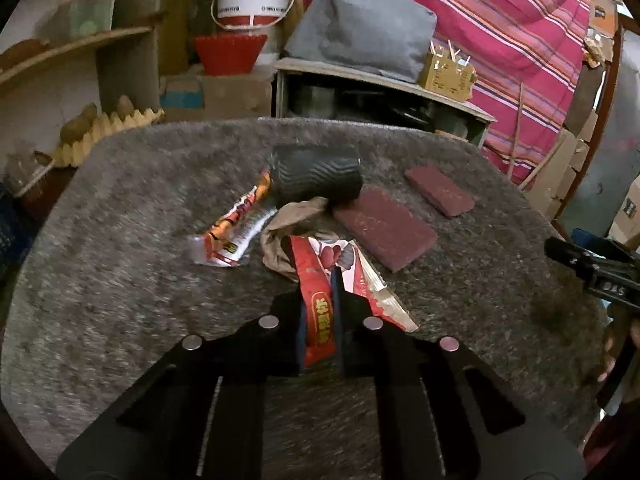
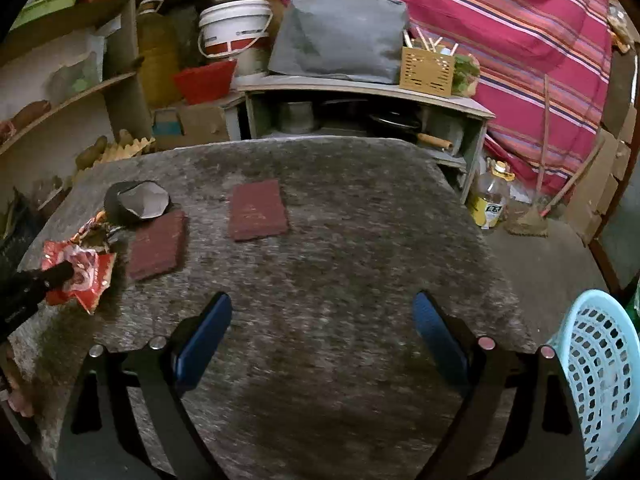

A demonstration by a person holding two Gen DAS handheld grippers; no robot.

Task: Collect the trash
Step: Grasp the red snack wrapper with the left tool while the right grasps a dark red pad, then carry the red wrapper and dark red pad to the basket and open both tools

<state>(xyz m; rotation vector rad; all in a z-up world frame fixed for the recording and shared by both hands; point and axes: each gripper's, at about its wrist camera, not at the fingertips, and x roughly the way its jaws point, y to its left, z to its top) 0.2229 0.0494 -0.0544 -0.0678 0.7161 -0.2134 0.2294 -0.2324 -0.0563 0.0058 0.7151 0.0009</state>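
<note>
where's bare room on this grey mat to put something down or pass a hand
Free: the wide stretch of grey mat in front of the open right gripper, right of the two maroon pads. Crowded: the left side, where wrappers, the black cup and crumpled paper cluster by the left gripper, shut on the red wrapper.

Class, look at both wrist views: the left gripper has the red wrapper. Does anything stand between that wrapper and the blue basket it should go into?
Nothing visible blocks it. The left gripper is shut on the red wrapper. The blue basket sits beyond the table's right edge. Two maroon pads lie flat on the grey table, and the open right gripper hovers over the path.
</note>
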